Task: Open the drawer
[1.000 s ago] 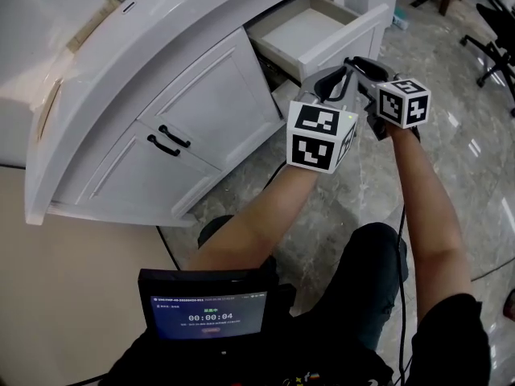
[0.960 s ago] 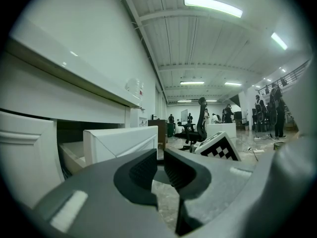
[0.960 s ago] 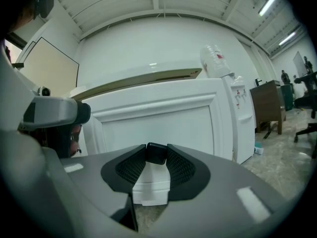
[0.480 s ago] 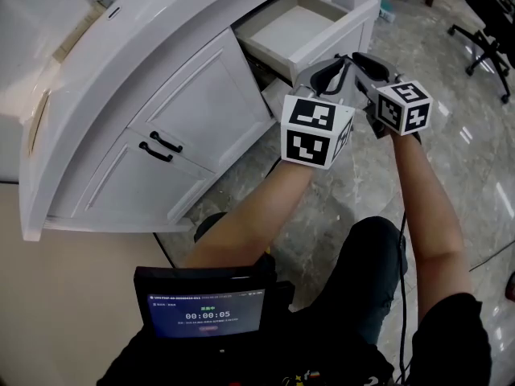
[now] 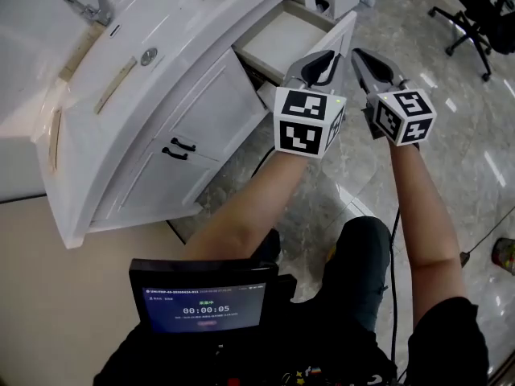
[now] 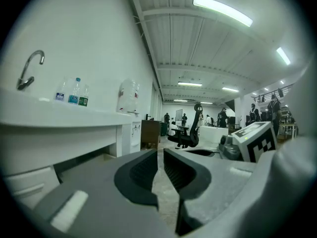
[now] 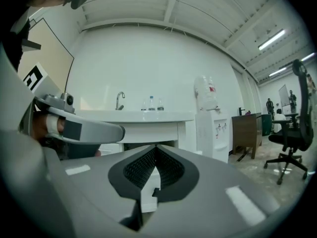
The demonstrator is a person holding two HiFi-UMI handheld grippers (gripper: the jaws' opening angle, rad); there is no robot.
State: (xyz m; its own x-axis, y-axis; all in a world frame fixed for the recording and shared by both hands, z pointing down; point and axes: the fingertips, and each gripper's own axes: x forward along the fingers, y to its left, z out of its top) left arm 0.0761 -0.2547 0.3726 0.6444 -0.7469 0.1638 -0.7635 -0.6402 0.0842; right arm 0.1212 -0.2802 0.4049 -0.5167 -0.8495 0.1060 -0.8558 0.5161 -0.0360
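The white vanity's drawer point(image 5: 294, 32) stands pulled out and looks empty inside. Both grippers hang in the air just in front of its front panel and touch nothing. My left gripper point(image 5: 324, 56) is shut but for a thin slit, with nothing between its jaws; in the left gripper view point(image 6: 161, 151) floor shows through the slit. My right gripper point(image 5: 364, 55) sits beside it to the right, shut and empty, its pads meeting at the tip point(image 7: 156, 148). The drawer's dark opening point(image 6: 81, 158) shows under the counter.
The vanity point(image 5: 121, 95) has a sink, a faucet point(image 5: 80, 2) and two doors with black handles point(image 5: 181, 149). A tablet with a timer point(image 5: 205, 296) sits at my lap. An office chair point(image 5: 475, 14) stands on the marble floor; a water dispenser point(image 7: 209, 125) stands beside the vanity.
The drawer stays open. Both grippers have drifted slightly apart and sit higher in the picture, and the head view has swung to show the sink and faucet.
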